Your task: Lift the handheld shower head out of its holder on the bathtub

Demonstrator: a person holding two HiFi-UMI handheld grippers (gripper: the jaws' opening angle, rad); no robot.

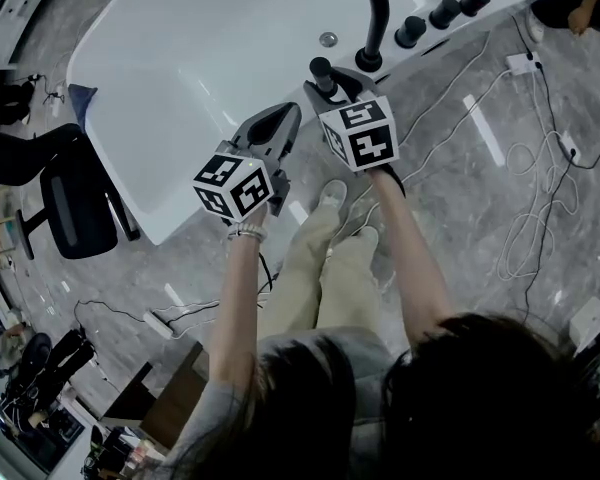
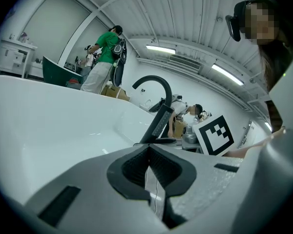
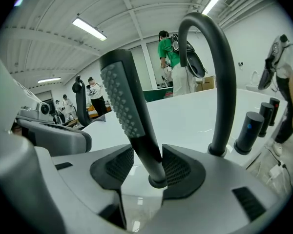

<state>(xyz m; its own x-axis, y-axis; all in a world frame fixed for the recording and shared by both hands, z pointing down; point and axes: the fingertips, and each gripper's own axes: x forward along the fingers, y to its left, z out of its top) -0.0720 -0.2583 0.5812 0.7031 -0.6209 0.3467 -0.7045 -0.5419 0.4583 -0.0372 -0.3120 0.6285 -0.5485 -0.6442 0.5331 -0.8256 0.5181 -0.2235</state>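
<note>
The white bathtub (image 1: pixel 180 88) fills the upper part of the head view. On its rim, at the right, stand a black curved spout (image 1: pixel 375 18) and a row of black knobs (image 1: pixel 443 12). The handheld shower head (image 1: pixel 322 71) is a black wand. It is still in its holder (image 3: pixel 157 182) on the rim, just beside the spout, and it stands tilted.

The right gripper (image 1: pixel 332 86) is at the rim, with its jaws spread wide. In the right gripper view the shower head (image 3: pixel 124 101) rises between the two jaws, with its dotted spray face turned to the left. The wand is close to the right pad, perhaps touching it, and a clear gap separates it from the left pad. The jaws do not pinch it. Behind it are the spout (image 3: pixel 219 82) and the knobs (image 3: pixel 248 130).

The left gripper (image 1: pixel 288 116) hangs over the edge of the tub, just beside the right one. Its jaws are pressed together at the tips, with nothing between them (image 2: pixel 147 152). Its view looks across the tub wall toward the shower head (image 2: pixel 158 123) and the marker cube (image 2: pixel 215 135) of the right gripper.

Cables (image 1: pixel 540 208) lie on the grey floor (image 1: pixel 460 198) to the right, and a black chair (image 1: pixel 75 203) stands to the left of the tub.
</note>
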